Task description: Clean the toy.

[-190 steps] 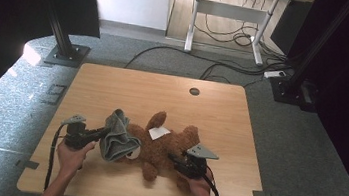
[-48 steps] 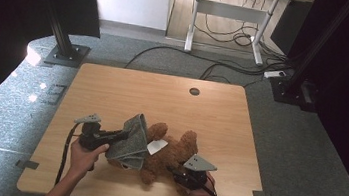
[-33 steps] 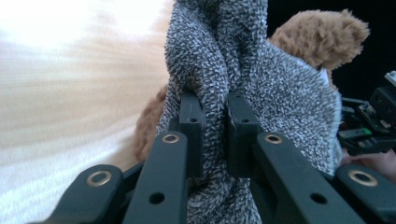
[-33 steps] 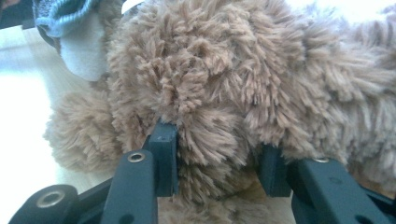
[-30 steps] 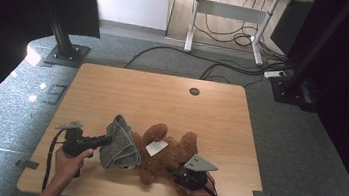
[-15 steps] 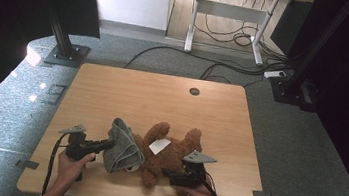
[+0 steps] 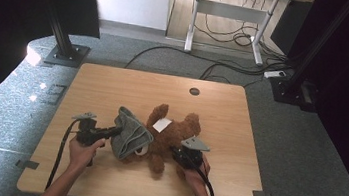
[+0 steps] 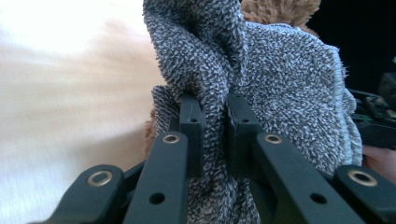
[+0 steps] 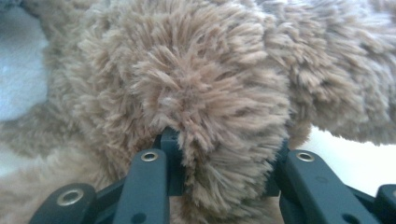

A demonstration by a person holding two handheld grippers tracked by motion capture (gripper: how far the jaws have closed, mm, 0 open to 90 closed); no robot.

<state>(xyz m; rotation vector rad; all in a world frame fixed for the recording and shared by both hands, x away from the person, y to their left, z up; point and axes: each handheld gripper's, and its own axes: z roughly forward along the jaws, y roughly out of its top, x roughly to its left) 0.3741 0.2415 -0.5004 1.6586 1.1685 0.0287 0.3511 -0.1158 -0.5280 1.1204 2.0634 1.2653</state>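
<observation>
A brown teddy bear point(image 7: 173, 133) lies on the wooden table point(image 7: 113, 90) with a white tag point(image 7: 161, 124) on it. A grey knitted cloth point(image 7: 130, 133) drapes over its left side. My left gripper point(image 7: 117, 131) comes in from the left and is shut on a fold of that cloth point(image 8: 280, 84), pinched between its jaws point(image 8: 215, 116). My right gripper point(image 7: 175, 153) sits at the bear's right side. Its jaws have just been closing and now squeeze a furry limb of the bear point(image 9: 201, 84), the fur bulging between them point(image 9: 224, 154).
A round cable hole point(image 7: 194, 91) sits near the table's far edge. Black stand bases point(image 7: 64, 54) and cables point(image 7: 226, 69) lie on the grey floor beyond, and a desk frame point(image 7: 233, 14) stands farther back. Bare wood lies across the far half.
Both hands have shifted a little away from the person, carrying the cloth and the bear with them. The right gripper's jaws have closed on the bear's limb.
</observation>
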